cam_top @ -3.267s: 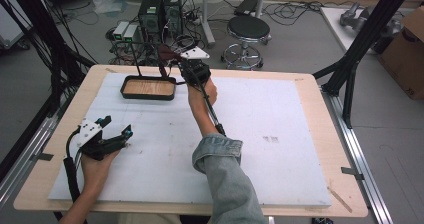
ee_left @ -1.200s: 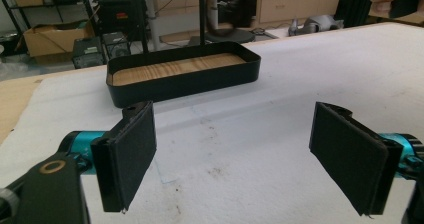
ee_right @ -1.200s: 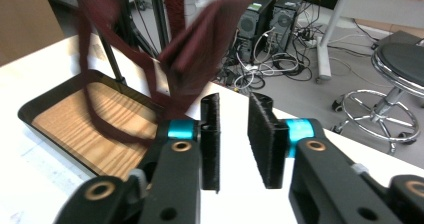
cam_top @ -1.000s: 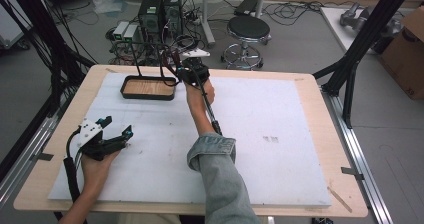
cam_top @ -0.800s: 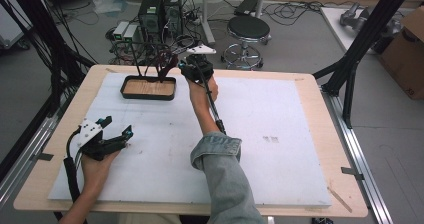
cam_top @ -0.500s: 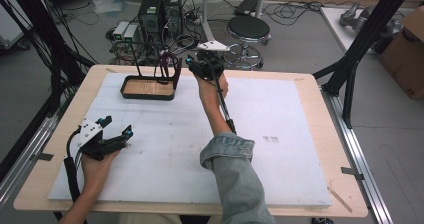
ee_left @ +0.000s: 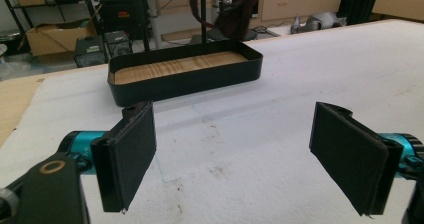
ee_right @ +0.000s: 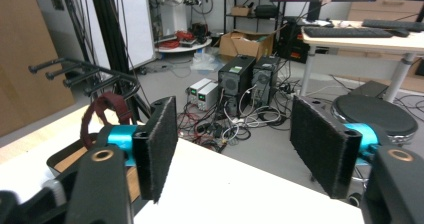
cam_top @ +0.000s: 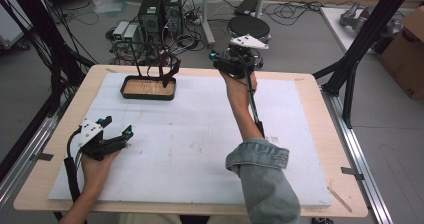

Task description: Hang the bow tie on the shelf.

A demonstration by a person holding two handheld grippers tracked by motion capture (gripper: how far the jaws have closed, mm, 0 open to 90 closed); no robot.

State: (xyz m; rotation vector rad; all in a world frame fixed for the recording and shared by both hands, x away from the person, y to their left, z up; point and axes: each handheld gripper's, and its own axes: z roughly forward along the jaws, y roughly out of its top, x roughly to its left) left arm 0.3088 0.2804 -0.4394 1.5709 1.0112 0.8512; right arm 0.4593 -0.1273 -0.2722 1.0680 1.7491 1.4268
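No text, label, brand, number or sign can be read in any of the three views.

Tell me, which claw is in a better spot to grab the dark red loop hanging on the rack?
Probably the right claw. It is open and raised at the table's far edge, near the dark red loop on the rack. The left claw, open too, rests low at the near side, farther away.

Wooden table [cam_top: 320, 109] carries a white foam sheet [cam_top: 200, 134] over most of its top. Black tray [cam_top: 148, 88] sits on the sheet's far-left part.
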